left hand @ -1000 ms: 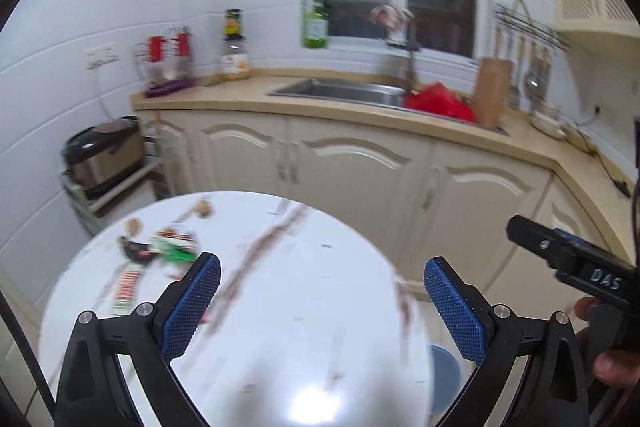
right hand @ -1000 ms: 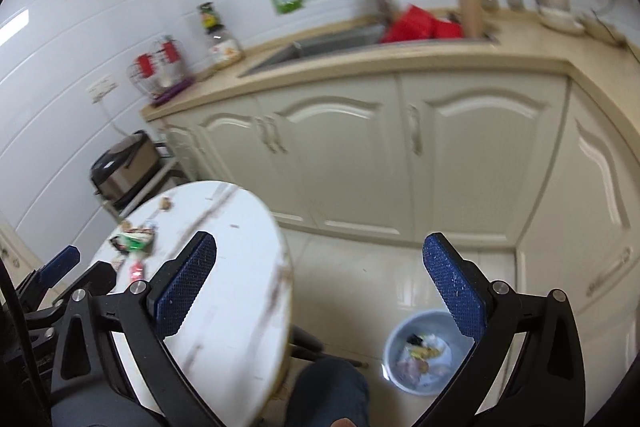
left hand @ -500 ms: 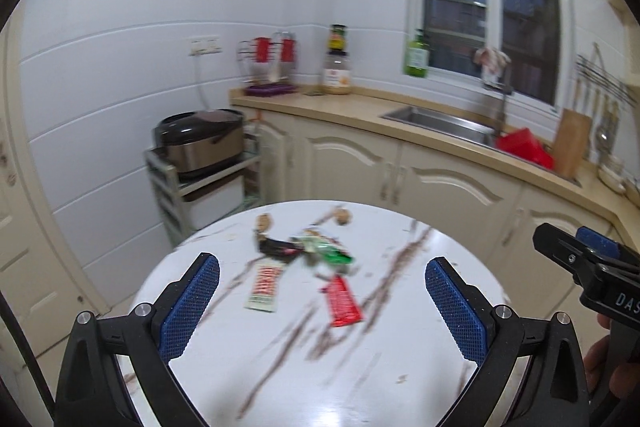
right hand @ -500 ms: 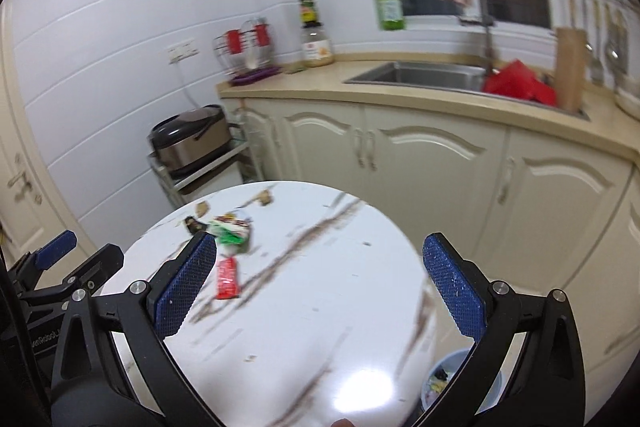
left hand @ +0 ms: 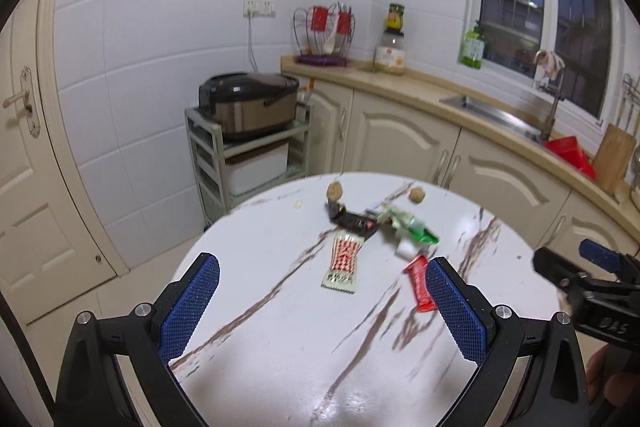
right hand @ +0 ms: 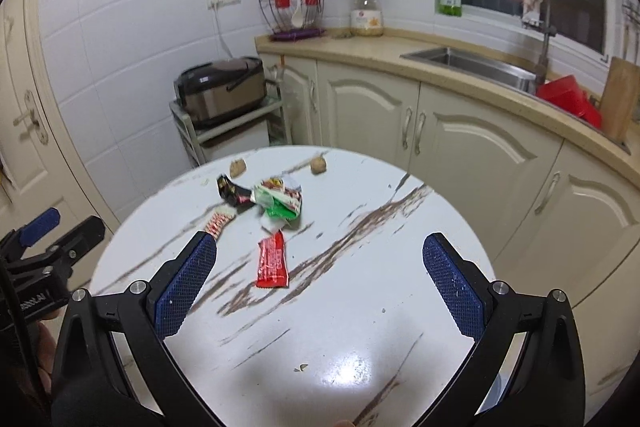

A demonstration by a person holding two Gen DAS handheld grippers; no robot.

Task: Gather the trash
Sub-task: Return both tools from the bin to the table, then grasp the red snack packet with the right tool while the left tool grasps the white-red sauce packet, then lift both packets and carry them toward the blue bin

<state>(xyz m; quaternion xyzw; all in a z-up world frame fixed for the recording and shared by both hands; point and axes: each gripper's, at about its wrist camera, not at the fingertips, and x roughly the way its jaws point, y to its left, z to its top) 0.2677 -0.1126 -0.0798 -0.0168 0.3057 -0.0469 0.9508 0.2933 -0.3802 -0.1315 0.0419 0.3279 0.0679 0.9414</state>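
Kitchen with white tiled walls and cream cabinets, round white marble surface (left hand: 280, 327) sitting in front. Left gripper (left hand: 320, 311) is hovering over the near edge of the surface, jaws spread wide, nothing between them. Right gripper (right hand: 320, 287) is doing the same in its own view, jaws wide and holding nothing.

Trash is lying clustered on the far half of the surface, toward 12 o'clock from both grippers. Red wrapper (right hand: 273, 260) is lying nearest, flat, apart from the pile. Red-and-white patterned wrapper (left hand: 342, 262) is lying at 11 o'clock of it in the left wrist view. Black wrapper (left hand: 351, 219) and crumpled green wrapper (left hand: 408, 227) are touching each other further back, a small white scrap (left hand: 406, 250) just beside the green one. Two brown walnuts (left hand: 335, 191) (left hand: 417, 195) are sitting beyond the pile near the far rim, well apart from each other.

Rice cooker (left hand: 250, 105) is standing on a rack at 11 o'clock, sink (right hand: 476, 65) on the counter at 2 o'clock
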